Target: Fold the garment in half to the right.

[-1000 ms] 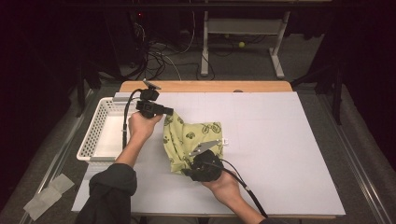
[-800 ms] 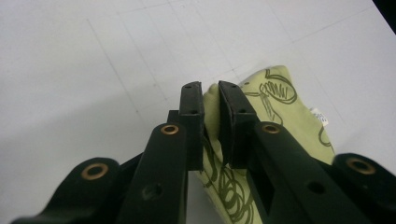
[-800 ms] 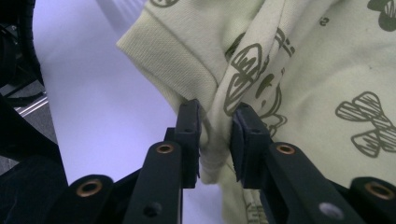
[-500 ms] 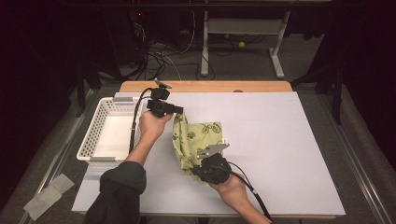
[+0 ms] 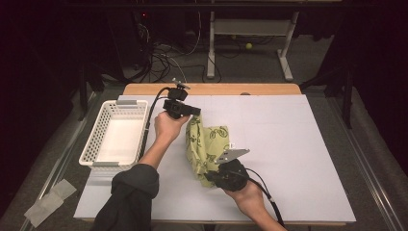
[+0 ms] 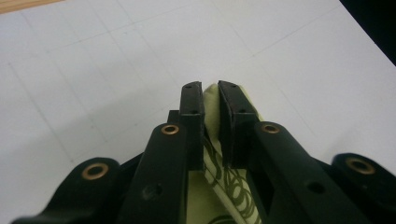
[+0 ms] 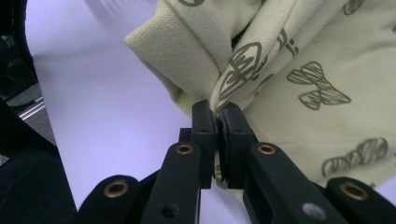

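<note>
Closest to the person, the right gripper [image 5: 210,176] sits low on the white table [image 5: 298,159], and it's clamped hard on the near end of the pale green cloth [image 5: 204,142]. In the right gripper view its jaws are pinched nearly together with a fold of that fabric squeezed between the pads, right where a printed bow pattern bunches up; the rest of the cloth [image 7: 303,84] spreads out up and to the right of the jaws, with a thick rolled hem off to their upper left. From there the cloth runs away across the table in a rumpled strip toward the left gripper [image 5: 196,111], which is farther out and has the opposite end. In the left gripper view the jaws are narrow with a slim gap, and a layer of the green cloth [image 6: 211,100] is caught between the pads, its tip poking just past the fingertips and the printed part hanging below them. So both ends are held and the fabric sags between the two. Off to the left gripper's side, beyond the person's dark sleeve [image 5: 132,192], sits a white slotted basket [image 5: 91,149], well apart from the cloth.
</note>
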Tool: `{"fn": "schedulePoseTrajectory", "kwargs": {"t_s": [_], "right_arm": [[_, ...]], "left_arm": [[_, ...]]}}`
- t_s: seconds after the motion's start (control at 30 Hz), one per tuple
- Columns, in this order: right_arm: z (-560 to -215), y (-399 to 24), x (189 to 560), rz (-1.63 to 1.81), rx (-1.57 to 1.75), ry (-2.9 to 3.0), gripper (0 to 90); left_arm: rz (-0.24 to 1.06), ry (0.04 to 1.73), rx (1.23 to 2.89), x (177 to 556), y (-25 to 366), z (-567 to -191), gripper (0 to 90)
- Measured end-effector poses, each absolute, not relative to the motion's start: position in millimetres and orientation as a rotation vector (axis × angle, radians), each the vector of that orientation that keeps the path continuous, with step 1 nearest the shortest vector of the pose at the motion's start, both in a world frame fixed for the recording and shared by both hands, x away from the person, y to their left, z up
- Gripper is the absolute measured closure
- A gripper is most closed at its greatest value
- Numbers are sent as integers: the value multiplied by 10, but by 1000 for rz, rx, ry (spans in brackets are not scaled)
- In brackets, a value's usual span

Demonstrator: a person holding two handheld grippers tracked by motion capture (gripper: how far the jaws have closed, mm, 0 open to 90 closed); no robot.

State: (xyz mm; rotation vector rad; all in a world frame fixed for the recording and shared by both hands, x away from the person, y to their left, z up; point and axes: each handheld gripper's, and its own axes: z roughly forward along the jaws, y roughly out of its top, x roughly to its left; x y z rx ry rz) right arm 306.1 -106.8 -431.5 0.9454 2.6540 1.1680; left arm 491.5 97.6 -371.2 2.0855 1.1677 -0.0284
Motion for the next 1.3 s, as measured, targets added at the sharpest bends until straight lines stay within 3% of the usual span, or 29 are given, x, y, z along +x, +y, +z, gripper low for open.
{"fn": "schedulePoseTrajectory", "kwargs": {"t_s": [0.67, 1.3], "right_arm": [[-4413, -1441, 3003, 1102, 1047, 2645, 869], [-4505, -1527, 3019, 1100, 1106, 2669, 865]], "left_arm": [[-46, 1083, 2161, 4975, 347, -3988, 772], [-39, 1083, 2269, 4983, 192, -4220, 770]]}}
